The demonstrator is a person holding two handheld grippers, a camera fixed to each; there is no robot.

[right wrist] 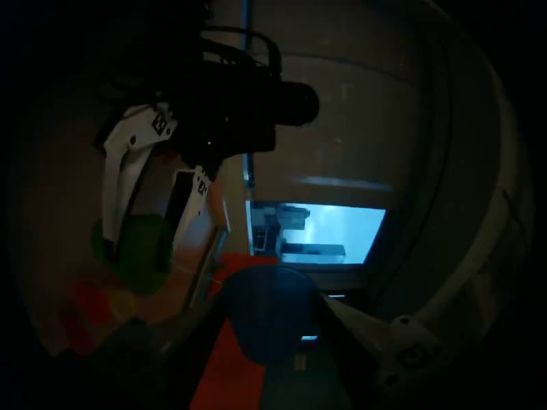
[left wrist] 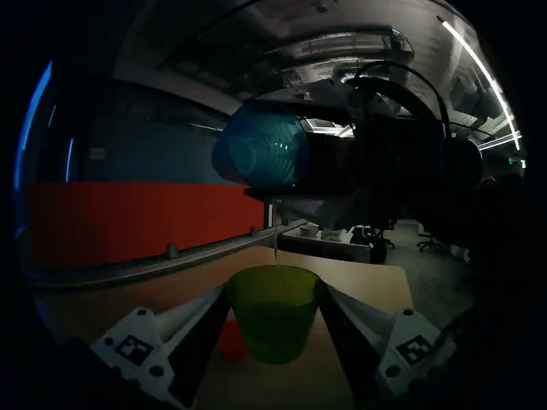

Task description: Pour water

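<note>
Over a dim office's wooden counter (left wrist: 362, 277), the left tool (left wrist: 273, 295) clenches a light, likely crushable green plastic cup (left wrist: 275, 335) mid-wall, while the right tool (right wrist: 270, 301) grips a tipped blue plastic cup (left wrist: 263, 152) above it, trickling water (left wrist: 275, 251).

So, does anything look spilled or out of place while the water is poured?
Nothing stands out. The blue cup lies tipped in the right gripper, but that is the pour: a thin stream falls from it into the green cup in the left gripper. I see no water on the table, though the pictures are dark.
</note>
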